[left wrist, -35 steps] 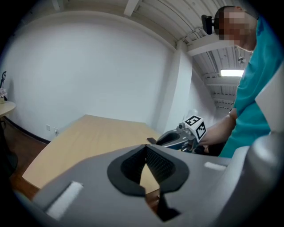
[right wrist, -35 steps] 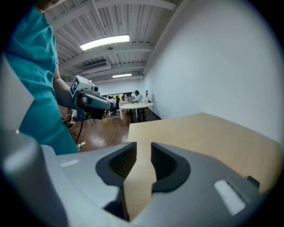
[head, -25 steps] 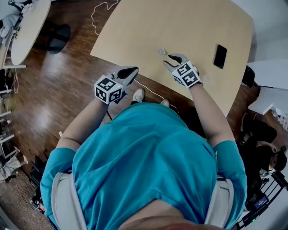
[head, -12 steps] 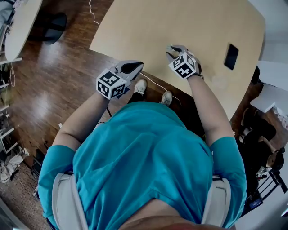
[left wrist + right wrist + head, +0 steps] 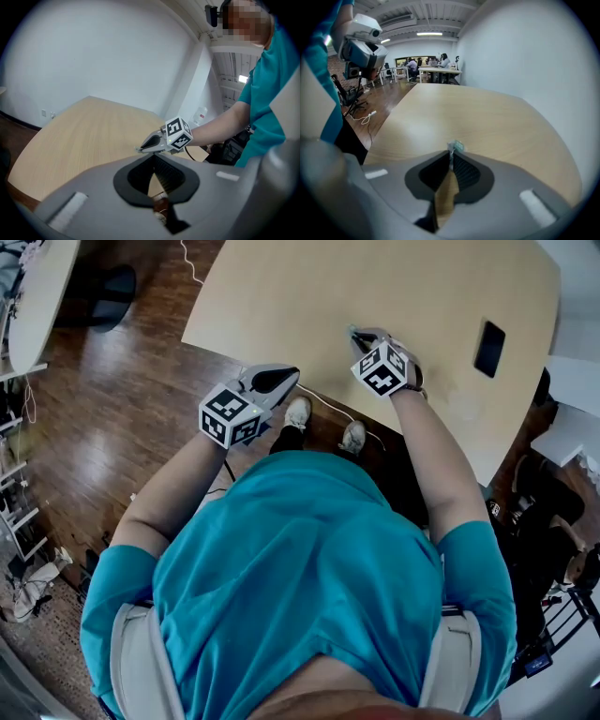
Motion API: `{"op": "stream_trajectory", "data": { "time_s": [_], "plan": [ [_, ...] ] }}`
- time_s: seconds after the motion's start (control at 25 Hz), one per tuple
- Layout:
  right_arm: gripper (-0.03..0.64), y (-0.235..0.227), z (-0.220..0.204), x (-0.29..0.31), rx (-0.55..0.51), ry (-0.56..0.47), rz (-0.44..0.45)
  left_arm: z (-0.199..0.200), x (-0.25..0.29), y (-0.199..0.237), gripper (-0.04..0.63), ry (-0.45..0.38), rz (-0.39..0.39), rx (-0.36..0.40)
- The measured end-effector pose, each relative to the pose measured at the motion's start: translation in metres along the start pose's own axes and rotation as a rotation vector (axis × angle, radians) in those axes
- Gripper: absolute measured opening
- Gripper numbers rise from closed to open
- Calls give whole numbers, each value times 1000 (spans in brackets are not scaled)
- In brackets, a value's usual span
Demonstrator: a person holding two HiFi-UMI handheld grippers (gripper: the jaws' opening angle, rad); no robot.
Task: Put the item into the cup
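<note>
1. R gripper (image 5: pixel 450 153): jaws pressed together on the item (image 5: pixel 455 146), pinched right at the tips. A bit of it pokes out past them.
2. The item is a small pale scrap w/ a greenish tinge. It's too small to identify, poss. a crumpled wrapper.
3. R gripper is low over the table (image 5: pixel 281 287). Bare light wood runs ahead of its jaws and to both sides. Can't tell if the item touches the wood or is just clear of it.
4. L gripper (image 5: pixel 154 157): jaws closed tip to tip, nothing btw them.
5. In head view, the L gripper's tips are about at the table's near edge, and its body is out over the dark wood floor (image 5: pixel 112 409). It is apart from the R gripper, on that gripper's left.
6. In L gripper view, the R gripper is ahead of the L jaws and just above them, pointing left.
7. Phone (image 5: pixel 489 348): dark and flat on the table, well off to the R gripper's right, touching nothing.
8. Person (image 5: pixel 300 568) in teal top, both forearms stretched fwd to the grippers.
</note>
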State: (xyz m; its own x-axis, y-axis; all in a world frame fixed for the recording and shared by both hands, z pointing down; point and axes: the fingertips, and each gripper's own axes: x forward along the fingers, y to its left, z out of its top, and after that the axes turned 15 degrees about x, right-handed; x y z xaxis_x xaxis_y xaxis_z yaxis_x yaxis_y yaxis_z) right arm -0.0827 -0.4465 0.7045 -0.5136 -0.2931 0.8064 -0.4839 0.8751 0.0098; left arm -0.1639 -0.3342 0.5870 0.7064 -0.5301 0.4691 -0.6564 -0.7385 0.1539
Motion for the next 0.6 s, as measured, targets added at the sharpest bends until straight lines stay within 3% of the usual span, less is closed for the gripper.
{"op": "stream_trajectory", "data": {
  "time_s": [0.24,0.6],
  "plan": [
    [20,2,9,-31,52,-72,-13,13,12,-7,3,-8,-20,12],
    [20,5,14,-124,162,-209,-31,57,44,-25,3,-46,-68,76]
  ]
}}
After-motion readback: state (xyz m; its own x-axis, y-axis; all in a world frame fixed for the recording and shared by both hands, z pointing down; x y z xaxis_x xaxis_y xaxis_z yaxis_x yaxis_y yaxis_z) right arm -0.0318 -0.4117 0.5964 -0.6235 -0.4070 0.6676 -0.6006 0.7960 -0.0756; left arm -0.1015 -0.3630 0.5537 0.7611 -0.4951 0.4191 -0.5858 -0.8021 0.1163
